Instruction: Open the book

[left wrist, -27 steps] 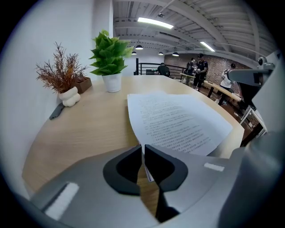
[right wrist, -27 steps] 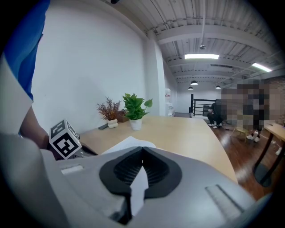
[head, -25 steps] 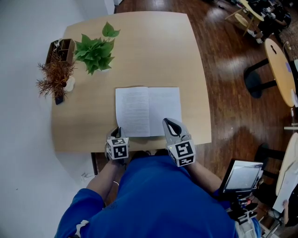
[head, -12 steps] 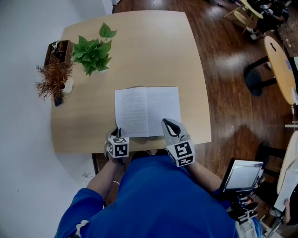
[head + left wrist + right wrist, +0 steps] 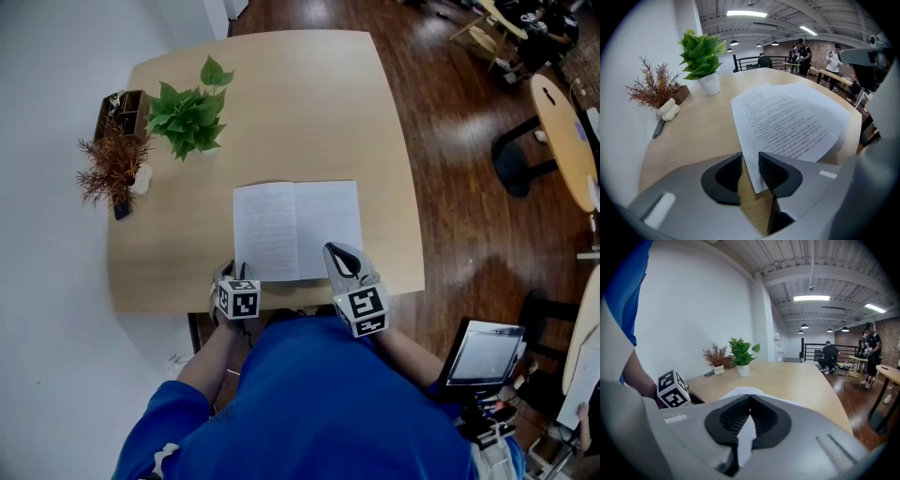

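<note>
Open and flat, print side up, on the tan table [image 5: 281, 103], close to its near edge: the book [image 5: 297, 231], two white pages either side of a centre fold. At the near-left corner, the left gripper [image 5: 750, 158], pointed steeply down, jaws apart and only just been opening. Between them the very corner of the left page, closer to one ribbed pad than the other, neither pad pressing on it, bare wood showing beside the paper. At the near-right corner, the right gripper [image 5: 750, 398], tilted gently downward over the right page, jaws drawn together, tips meeting. White paper visible through the slot below the tips and beyond them, though impossible to tell whether any sheet is nipped there. Both grippers side by side at the table's near edge, one per lower corner of the book. Farther back on the left of the table, well apart from the book, a green potted plant [image 5: 187, 117] and a dried reddish sprig [image 5: 111, 167] beside a small wooden box [image 5: 122, 101].
</note>
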